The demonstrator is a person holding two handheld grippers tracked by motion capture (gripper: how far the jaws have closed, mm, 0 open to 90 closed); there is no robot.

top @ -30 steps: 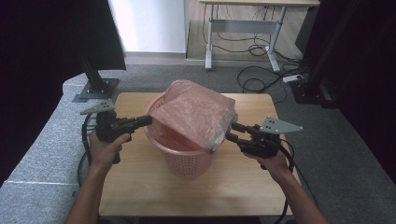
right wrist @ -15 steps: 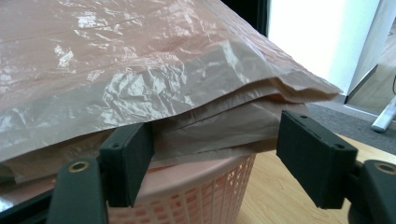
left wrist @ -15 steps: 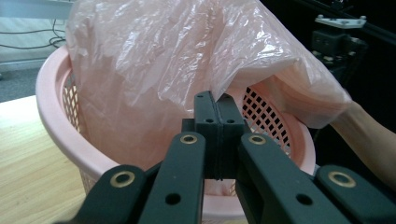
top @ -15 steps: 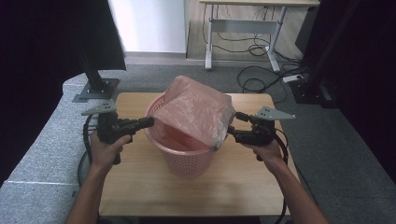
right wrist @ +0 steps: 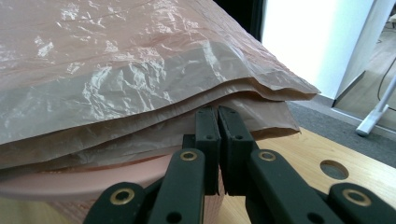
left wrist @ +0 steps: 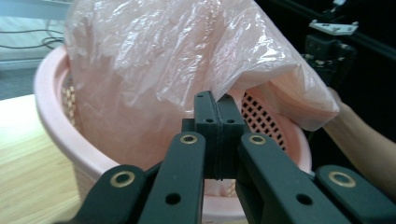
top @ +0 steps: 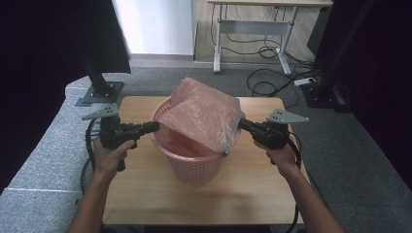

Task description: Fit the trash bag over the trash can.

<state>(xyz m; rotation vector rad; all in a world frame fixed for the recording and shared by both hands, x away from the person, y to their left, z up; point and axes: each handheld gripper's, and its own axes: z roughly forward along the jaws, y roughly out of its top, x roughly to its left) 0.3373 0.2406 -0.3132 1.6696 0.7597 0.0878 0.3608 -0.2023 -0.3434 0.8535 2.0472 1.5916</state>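
A pink lattice basket stands mid-table with a thin pink plastic bag puffed up over its mouth. My left gripper reaches in level from the left and is shut on the bag's left edge. In the left gripper view the jaws are pressed together under the bag, above the basket rim. My right gripper comes in from the right; its jaws have just been closing. They now pinch a lower layer of the bag at the tips, above the rim.
The wooden table has bare board in front of the basket and a round hole near the right gripper. A black stand base sits off the back left corner. Cables lie on the floor beyond, under a desk.
My right gripper has moved away from the front and in toward the bag's right side, and its jaws have closed on the film. The left gripper has kept still.
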